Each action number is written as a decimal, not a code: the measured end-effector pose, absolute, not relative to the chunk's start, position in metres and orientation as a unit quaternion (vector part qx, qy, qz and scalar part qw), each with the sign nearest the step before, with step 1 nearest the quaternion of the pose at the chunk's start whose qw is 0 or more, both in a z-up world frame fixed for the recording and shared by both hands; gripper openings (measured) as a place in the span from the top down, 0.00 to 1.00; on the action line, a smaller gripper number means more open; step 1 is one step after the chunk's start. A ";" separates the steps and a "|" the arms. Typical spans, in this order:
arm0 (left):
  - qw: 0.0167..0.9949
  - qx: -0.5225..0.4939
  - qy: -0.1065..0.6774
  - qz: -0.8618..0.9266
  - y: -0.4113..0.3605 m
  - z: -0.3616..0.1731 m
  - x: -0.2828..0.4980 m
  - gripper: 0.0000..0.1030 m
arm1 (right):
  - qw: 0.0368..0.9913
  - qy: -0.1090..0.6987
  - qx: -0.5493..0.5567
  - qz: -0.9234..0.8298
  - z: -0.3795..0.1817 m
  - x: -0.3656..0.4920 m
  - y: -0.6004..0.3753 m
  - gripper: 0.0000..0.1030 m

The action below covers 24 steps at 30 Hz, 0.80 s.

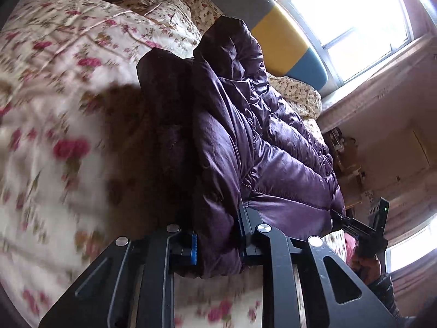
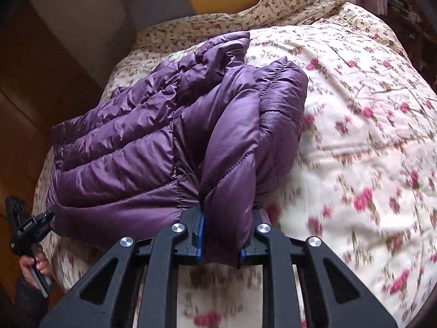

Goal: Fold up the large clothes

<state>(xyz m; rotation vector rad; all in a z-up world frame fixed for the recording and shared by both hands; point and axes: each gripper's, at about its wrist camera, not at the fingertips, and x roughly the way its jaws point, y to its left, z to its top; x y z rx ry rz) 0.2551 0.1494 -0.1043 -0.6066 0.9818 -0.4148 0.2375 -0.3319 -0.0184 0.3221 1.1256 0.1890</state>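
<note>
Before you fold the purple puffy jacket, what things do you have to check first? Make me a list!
1. Left gripper has the purple jacket pinched between its pads: ok.
2. Right gripper has a fold of the jacket's edge pinched too: ok.
3. Both grippers hold the near side of the jacket: ok.
4. Jacket lies flat and smooth: not ok, it is bunched, with parts piled on top.
5. Room on the flowered quilt to lay the fold down: ok, bare quilt shows beside the jacket.
6. How many layers each gripper caught: cannot tell, the fabric hides it.
</note>
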 end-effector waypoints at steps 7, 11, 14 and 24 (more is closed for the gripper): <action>0.816 -0.285 0.460 -0.201 0.154 -0.103 0.197 0.80 | 0.831 0.539 0.105 0.089 -0.013 0.186 -0.323 0.84; 0.817 -0.284 0.458 -0.203 0.156 -0.102 0.164 0.80 | 0.836 0.539 0.061 0.085 -0.009 0.156 -0.313 0.84; 0.818 -0.284 0.458 -0.204 0.158 -0.100 0.144 0.80 | 0.839 0.538 0.008 0.081 -0.007 0.134 -0.302 0.84; 0.816 -0.291 0.461 -0.193 0.158 -0.103 0.122 0.79 | 0.838 0.528 -0.124 0.063 -0.024 0.099 -0.274 0.84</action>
